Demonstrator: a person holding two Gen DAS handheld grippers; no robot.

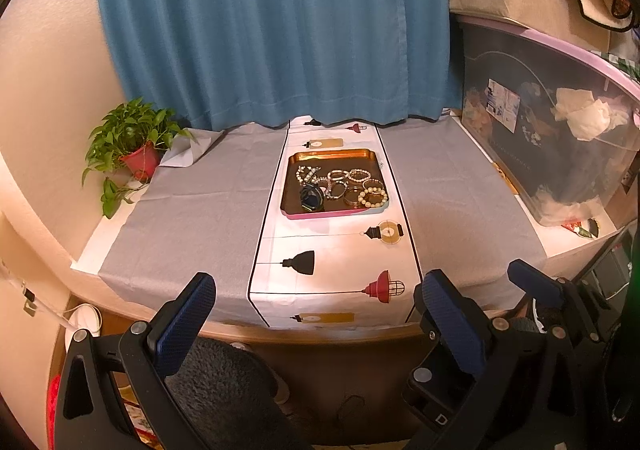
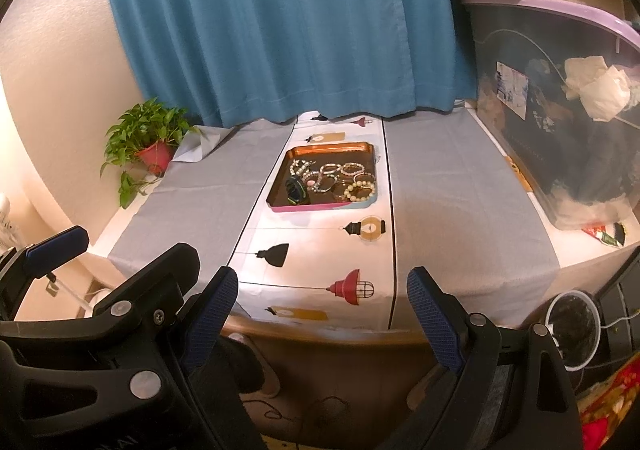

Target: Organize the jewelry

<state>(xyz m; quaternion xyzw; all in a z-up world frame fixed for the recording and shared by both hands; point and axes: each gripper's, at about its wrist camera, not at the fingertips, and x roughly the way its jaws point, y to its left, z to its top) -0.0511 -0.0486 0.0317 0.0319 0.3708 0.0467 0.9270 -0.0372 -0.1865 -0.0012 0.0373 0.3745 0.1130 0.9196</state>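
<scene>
Far down the printed runner sat a copper-rimmed tray of beaded bracelets. We held both grippers, left and right, wide open and empty. Only the right view showed a white ring.

Glossy, perhaps metal tray; cloth runner

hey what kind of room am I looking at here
Probably a room in a home, perhaps a bedroom: a blue fabric curtain hangs behind a cloth-covered table, with a potted green plant and a clear plastic storage bin of belongings.
</scene>
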